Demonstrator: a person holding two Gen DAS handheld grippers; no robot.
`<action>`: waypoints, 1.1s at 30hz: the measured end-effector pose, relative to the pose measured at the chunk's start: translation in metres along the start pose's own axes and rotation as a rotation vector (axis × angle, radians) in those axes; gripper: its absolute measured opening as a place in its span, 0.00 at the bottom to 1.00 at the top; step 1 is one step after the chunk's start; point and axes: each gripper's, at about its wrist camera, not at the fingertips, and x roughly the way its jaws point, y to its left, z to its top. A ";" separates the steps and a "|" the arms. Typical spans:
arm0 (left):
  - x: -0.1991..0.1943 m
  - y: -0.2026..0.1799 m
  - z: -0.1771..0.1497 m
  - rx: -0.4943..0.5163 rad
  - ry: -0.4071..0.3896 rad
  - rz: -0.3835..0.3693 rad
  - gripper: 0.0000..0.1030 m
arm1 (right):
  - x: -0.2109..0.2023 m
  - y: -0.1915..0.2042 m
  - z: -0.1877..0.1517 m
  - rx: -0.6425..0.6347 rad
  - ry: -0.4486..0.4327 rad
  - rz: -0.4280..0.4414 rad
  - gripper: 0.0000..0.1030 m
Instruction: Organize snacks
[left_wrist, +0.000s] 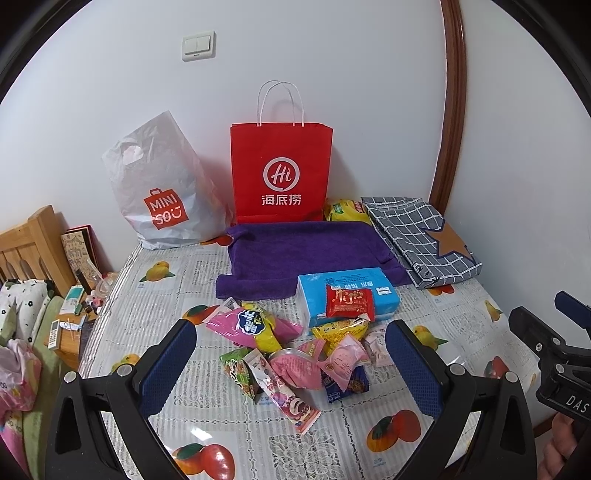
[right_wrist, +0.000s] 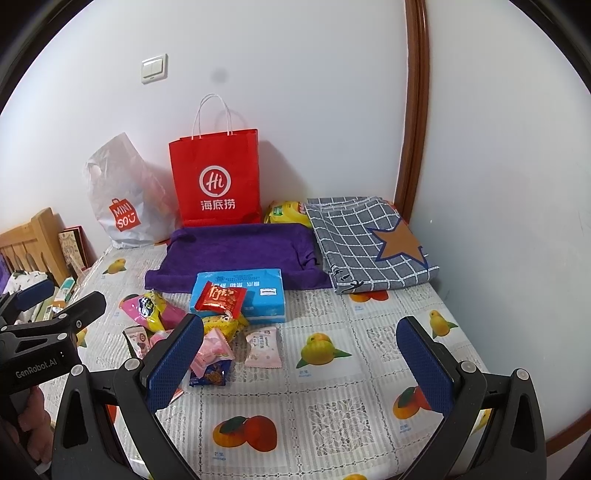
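Observation:
A pile of several snack packets (left_wrist: 295, 354) lies on the fruit-print tablecloth (left_wrist: 166, 295); it also shows in the right wrist view (right_wrist: 207, 332). A red packet (left_wrist: 349, 302) rests on a blue tissue pack (left_wrist: 347, 284). A red paper bag (left_wrist: 280, 173) stands upright at the wall. My left gripper (left_wrist: 291, 365) is open and empty, above the pile. My right gripper (right_wrist: 301, 362) is open and empty, its left finger (right_wrist: 173, 362) hiding part of the pile.
A white Miniso plastic bag (left_wrist: 162, 184) leans left of the red bag. A purple towel (left_wrist: 306, 254), a yellow packet (left_wrist: 347, 210) and a grey checked cloth (left_wrist: 421, 240) lie at the back. A wooden headboard (left_wrist: 29, 243) and cluttered nightstand sit at left.

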 end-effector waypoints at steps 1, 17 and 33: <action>0.001 0.000 -0.001 0.012 -0.011 0.010 0.99 | 0.000 0.000 0.000 0.001 0.003 -0.003 1.00; 0.065 0.019 -0.027 -0.040 0.141 0.009 0.99 | 0.053 -0.004 -0.022 0.013 0.097 -0.017 1.00; 0.124 0.046 -0.082 -0.045 0.332 0.005 0.85 | 0.136 -0.010 -0.059 0.055 0.223 0.067 0.96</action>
